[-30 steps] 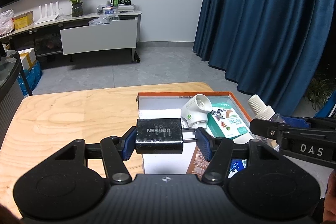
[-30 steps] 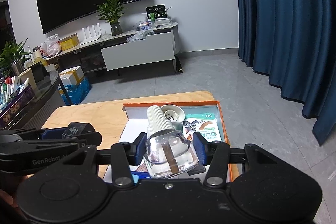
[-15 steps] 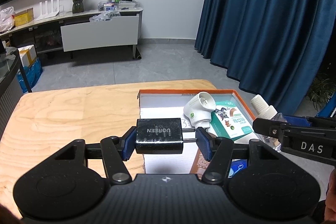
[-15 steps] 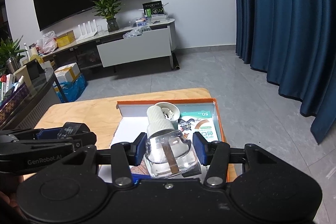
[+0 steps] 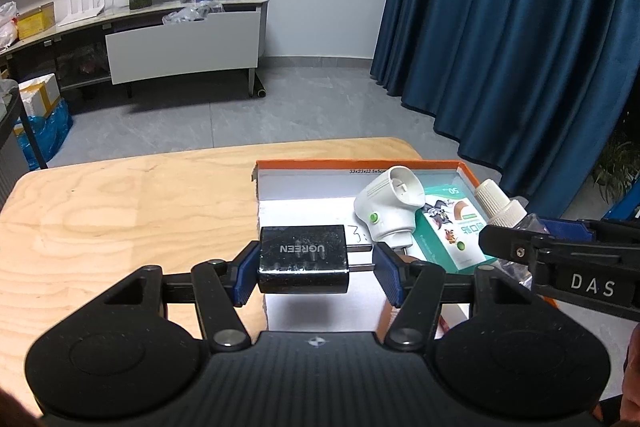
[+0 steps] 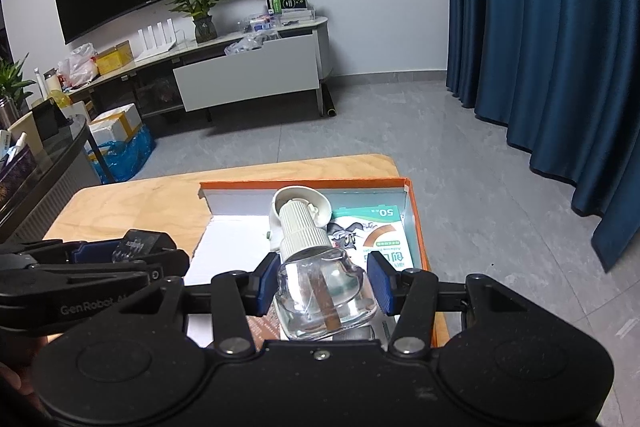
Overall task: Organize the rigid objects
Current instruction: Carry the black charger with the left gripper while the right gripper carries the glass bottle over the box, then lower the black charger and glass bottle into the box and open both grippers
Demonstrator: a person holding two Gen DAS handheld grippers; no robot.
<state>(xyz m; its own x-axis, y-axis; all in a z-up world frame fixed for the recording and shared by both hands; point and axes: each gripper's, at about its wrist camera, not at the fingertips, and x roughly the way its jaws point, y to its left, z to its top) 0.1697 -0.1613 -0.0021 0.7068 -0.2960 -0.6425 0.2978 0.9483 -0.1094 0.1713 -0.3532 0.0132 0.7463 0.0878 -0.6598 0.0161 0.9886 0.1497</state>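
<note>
My left gripper (image 5: 315, 271) is shut on a black UGREEN charger (image 5: 303, 258), its prongs pressing the right pad, held just above the left edge of the orange-rimmed box (image 5: 352, 163). My right gripper (image 6: 323, 282) holds a clear glass bottle with a ribbed cream cap (image 6: 320, 283) over the box (image 6: 412, 211); the right pad stands slightly off the glass. In the box lie a white plug-in heater (image 5: 390, 209) and a green-and-white carton (image 5: 450, 231). The bottle's cap also shows in the left wrist view (image 5: 498, 205).
The box sits at the right end of a light wooden table (image 5: 120, 211). Beyond the table are grey floor, a low TV cabinet (image 5: 180, 39) and blue curtains (image 5: 520, 47). A dark side table (image 6: 36, 163) stands at the left.
Both grippers have moved a little forward over the box with their loads. The right gripper's pads have spread slightly around the bottle.
</note>
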